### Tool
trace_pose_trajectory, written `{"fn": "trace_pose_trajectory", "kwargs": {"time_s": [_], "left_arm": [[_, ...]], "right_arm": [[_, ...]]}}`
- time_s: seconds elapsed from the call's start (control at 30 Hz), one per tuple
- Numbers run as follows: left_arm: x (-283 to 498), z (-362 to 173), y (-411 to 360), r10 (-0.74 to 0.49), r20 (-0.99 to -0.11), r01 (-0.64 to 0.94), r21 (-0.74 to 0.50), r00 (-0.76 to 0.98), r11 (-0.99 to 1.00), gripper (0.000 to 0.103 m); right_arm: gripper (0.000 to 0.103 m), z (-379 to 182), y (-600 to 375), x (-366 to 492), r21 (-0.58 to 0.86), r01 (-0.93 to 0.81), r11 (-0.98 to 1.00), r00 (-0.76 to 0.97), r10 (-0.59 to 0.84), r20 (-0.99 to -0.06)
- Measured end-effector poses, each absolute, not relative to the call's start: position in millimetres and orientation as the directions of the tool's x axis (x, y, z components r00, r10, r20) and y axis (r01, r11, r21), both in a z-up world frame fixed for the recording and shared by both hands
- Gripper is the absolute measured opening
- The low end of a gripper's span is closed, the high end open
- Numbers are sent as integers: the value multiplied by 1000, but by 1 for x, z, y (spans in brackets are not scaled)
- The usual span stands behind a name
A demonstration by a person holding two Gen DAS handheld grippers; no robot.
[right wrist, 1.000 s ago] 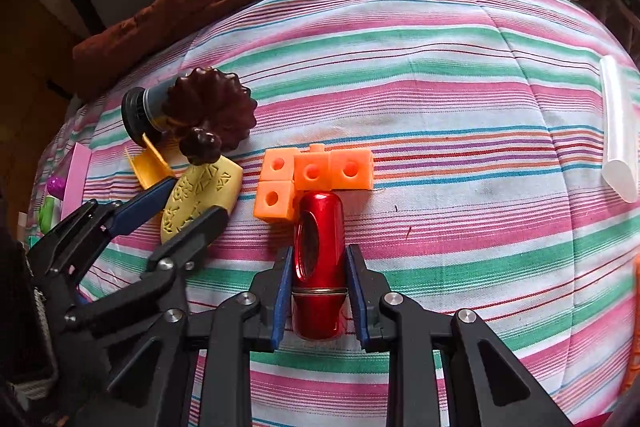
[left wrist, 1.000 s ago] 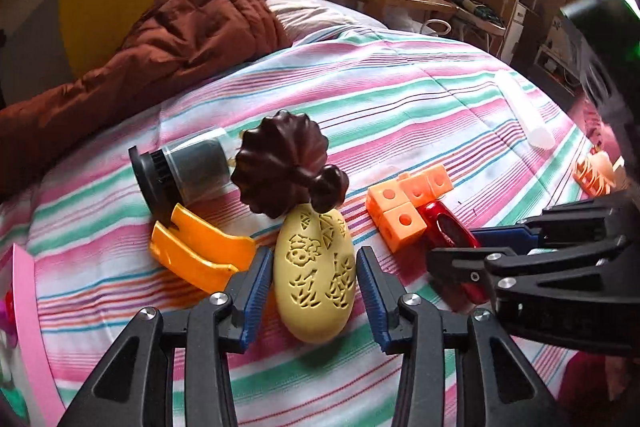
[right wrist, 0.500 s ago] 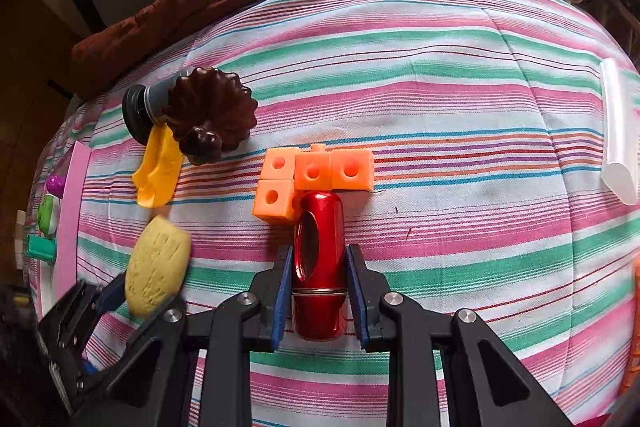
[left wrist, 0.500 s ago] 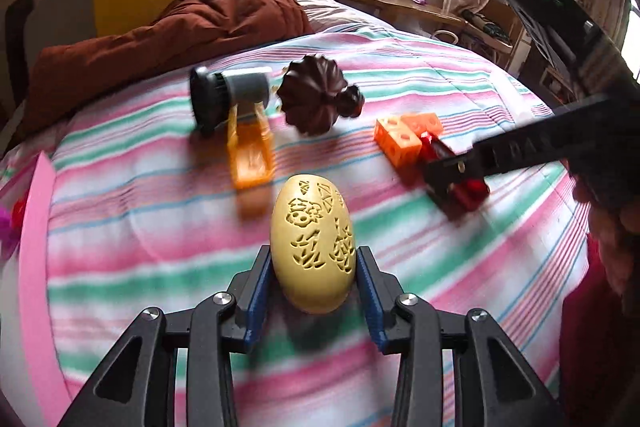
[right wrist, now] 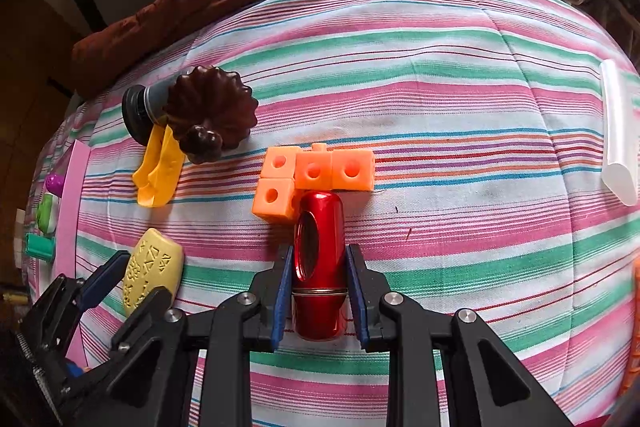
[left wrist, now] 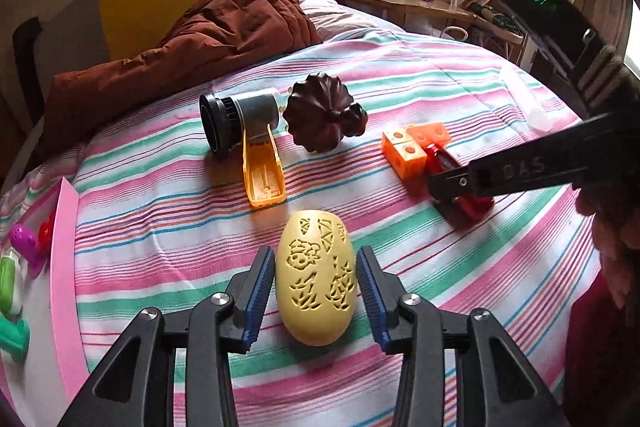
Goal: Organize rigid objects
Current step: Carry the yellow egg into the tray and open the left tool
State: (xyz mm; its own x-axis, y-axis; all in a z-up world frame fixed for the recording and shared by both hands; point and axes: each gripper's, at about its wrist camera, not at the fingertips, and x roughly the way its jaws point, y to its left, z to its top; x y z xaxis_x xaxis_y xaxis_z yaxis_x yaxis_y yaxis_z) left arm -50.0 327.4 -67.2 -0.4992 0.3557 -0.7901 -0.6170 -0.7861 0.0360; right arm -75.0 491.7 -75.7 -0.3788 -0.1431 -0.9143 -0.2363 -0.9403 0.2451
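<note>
My left gripper (left wrist: 316,271) is shut on a yellow carved egg-shaped object (left wrist: 316,277) and holds it above the striped bedspread (left wrist: 160,227). It also shows at the lower left of the right wrist view (right wrist: 150,273). My right gripper (right wrist: 320,275) is shut on a red metal cylinder (right wrist: 319,267) that lies on the bedspread and touches a cluster of orange cubes (right wrist: 316,173). The cylinder (left wrist: 470,203) and cubes (left wrist: 414,147) show at the right of the left wrist view.
A dark brown fluted mould (left wrist: 322,117), a grey-and-black canister (left wrist: 240,117) and an orange plastic piece (left wrist: 262,171) lie further back. A pink tray (left wrist: 64,267) with small toys sits at the left. A white tube (right wrist: 618,131) lies right. A brown quilt (left wrist: 200,43) is behind.
My left gripper has lifted the yellow egg and carried it back and left, away from the brown mould and orange piece. The right gripper and red cylinder have not moved.
</note>
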Motion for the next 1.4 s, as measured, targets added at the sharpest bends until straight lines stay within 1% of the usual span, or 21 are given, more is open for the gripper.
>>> {"fn": "trace_pose_trajectory", "kwargs": {"time_s": [0.1,0.47,0.63,0.77,0.9,1.03,1.23,1.4], "left_arm": [[-45,-79,322,331,-801,-618,61,-499,-783,45],[-47,-79,310,370,-801,-607,-11,-470,-795,43],[-42,-80,301,371,-796,-591,-20,-478,-806,43],[-35,-79,292,382,-793,-599,-27,-475,-800,43],[-27,-77,276,407,-785,-588,-68,-467,-806,43],[-20,-76,261,435,-774,-569,-118,-460,-814,43],[-12,-71,244,464,-767,-544,-181,-444,-819,43],[-6,-60,232,480,-744,-533,-197,-465,-823,43]], "right_arm": [[27,-75,497,-73,248,-238,-939,-379,-146,-914],[27,-74,501,-73,229,-235,-945,-381,-127,-916],[26,-73,510,-70,274,-261,-926,-397,-156,-904],[26,-72,508,-69,291,-240,-926,-399,-180,-899],[26,-71,502,-67,347,-194,-918,-402,-248,-881],[26,-71,498,-67,367,-153,-917,-393,-284,-875],[26,-72,477,-60,343,-117,-932,-387,-275,-880],[26,-74,471,-67,342,-113,-933,-388,-276,-880]]}}
